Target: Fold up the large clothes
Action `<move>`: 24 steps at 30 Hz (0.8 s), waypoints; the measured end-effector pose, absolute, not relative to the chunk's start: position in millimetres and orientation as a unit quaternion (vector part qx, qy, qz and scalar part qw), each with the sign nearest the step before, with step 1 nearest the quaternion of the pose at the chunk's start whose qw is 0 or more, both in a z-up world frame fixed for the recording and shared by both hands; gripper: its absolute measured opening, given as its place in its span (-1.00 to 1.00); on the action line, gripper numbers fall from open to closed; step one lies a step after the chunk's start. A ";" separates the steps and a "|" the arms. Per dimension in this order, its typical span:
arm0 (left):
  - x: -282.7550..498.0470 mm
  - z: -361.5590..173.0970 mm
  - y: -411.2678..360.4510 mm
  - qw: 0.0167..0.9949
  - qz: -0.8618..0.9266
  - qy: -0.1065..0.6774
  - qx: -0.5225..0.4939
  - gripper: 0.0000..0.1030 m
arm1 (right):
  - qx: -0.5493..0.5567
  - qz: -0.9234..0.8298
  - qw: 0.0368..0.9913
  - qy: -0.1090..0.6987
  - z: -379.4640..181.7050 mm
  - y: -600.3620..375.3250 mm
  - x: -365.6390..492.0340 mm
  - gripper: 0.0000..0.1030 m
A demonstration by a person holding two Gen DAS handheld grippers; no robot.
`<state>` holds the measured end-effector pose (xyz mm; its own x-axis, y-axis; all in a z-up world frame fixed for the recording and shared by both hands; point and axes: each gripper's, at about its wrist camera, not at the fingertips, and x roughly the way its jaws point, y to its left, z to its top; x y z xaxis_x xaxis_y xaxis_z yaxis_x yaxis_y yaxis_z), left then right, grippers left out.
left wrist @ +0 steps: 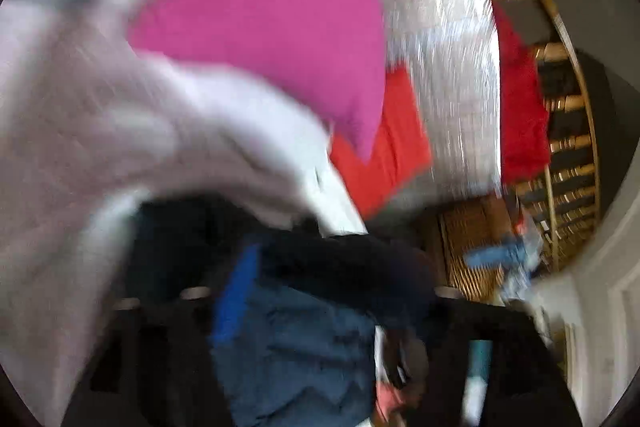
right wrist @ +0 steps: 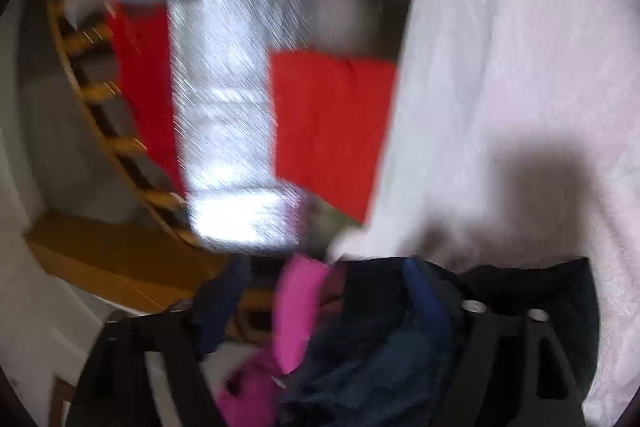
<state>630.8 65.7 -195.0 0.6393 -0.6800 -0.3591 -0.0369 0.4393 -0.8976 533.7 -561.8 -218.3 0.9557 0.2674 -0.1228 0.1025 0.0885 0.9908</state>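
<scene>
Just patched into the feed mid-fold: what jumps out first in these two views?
A bright pink cloth fills the upper middle of the left wrist view, over a pale fluffy garment. On the shiny silver surface beyond lies a folded red piece. Dark blue clothing bunches at the right gripper.

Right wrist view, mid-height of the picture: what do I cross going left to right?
Wooden railing → dark red cloth → shiny silver surface → bright red folded cloth → pale pink garment. Everything is motion-blurred, so edges are only rough.
</scene>
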 end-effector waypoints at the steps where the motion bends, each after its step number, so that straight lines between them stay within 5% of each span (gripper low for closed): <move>1: 619.7 -187.0 70.0 0.779 -0.202 0.340 -0.487 0.64 | 0.661 0.054 0.734 0.149 -213.6 -559.2 526.7 0.75; 4: 584.8 -173.0 82.5 0.780 -0.203 0.295 -0.513 0.72 | 0.618 0.063 0.761 0.189 -198.9 -538.3 496.6 0.75; 12: 483.3 -204.2 50.7 0.792 -0.121 0.360 -0.478 0.73 | 0.607 0.068 0.750 0.253 -220.5 -479.8 425.5 0.76; 24: 465.3 -255.2 29.5 0.774 -0.019 0.448 -0.447 0.73 | 0.618 0.034 0.700 0.357 -270.9 -421.5 426.1 0.81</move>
